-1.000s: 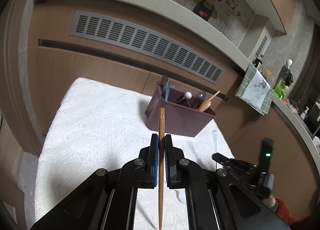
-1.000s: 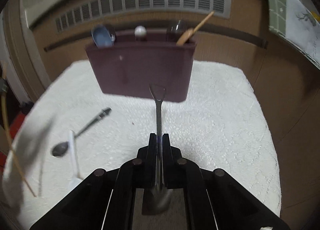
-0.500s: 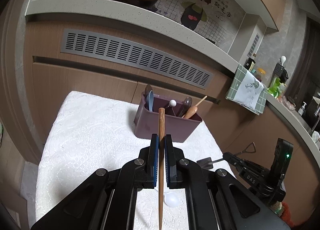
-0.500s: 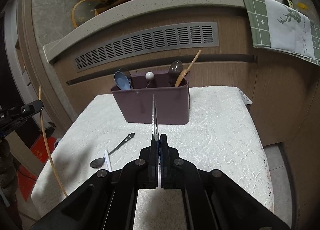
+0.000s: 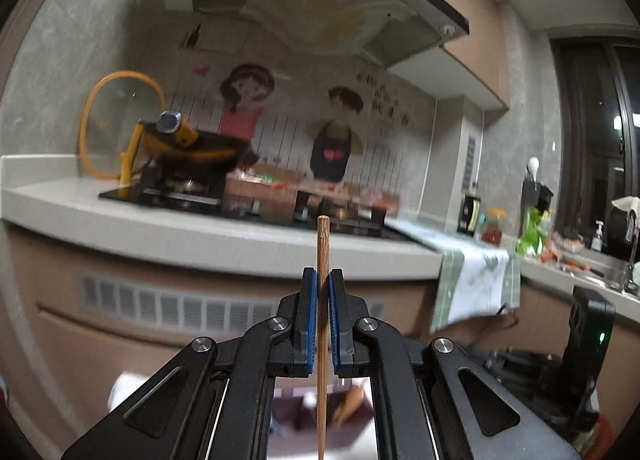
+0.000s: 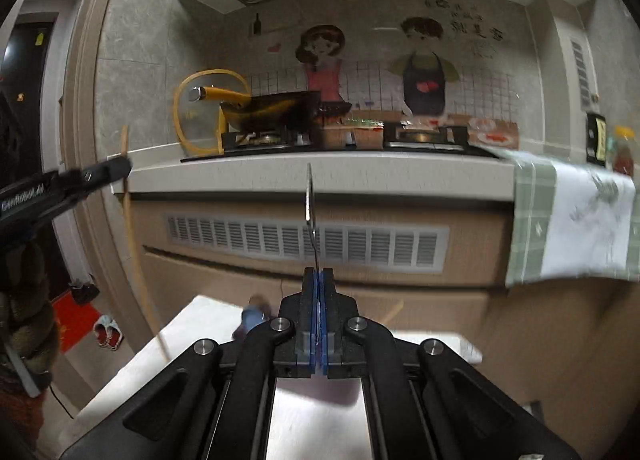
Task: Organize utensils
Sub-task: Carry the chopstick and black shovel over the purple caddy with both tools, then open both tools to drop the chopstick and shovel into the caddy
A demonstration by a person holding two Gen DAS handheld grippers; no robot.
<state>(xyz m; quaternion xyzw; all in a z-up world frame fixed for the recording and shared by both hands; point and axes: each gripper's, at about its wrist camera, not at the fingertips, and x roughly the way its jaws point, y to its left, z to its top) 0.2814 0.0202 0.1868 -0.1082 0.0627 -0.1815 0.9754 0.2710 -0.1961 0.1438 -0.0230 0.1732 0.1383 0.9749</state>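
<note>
My left gripper (image 5: pixel 322 280) is shut on a wooden chopstick (image 5: pixel 322 244) that stands upright between its blue pads; it also shows at the left of the right wrist view (image 6: pixel 134 256), held by the left gripper (image 6: pixel 120 169). My right gripper (image 6: pixel 317 274) is shut on a metal utensil (image 6: pixel 309 199), seen edge-on, handle pointing up. Both grippers are raised and tilted up toward the kitchen counter. The purple utensil holder (image 5: pixel 296 412) shows only blurred, low between the left fingers; a blue spoon in it (image 6: pixel 252 314) peeks out in the right wrist view.
A white-clothed table (image 6: pixel 192 324) lies below. Behind it is a brown cabinet with a vent grille (image 6: pixel 304 238), a counter (image 6: pixel 320 175) with a wok (image 6: pixel 272 109), and a green-white towel (image 6: pixel 572 219) hanging at the right.
Both grippers have risen and tilted up, each keeping its utensil. The table and the holder have dropped to the bottom of both views; the counter and wall fill them.
</note>
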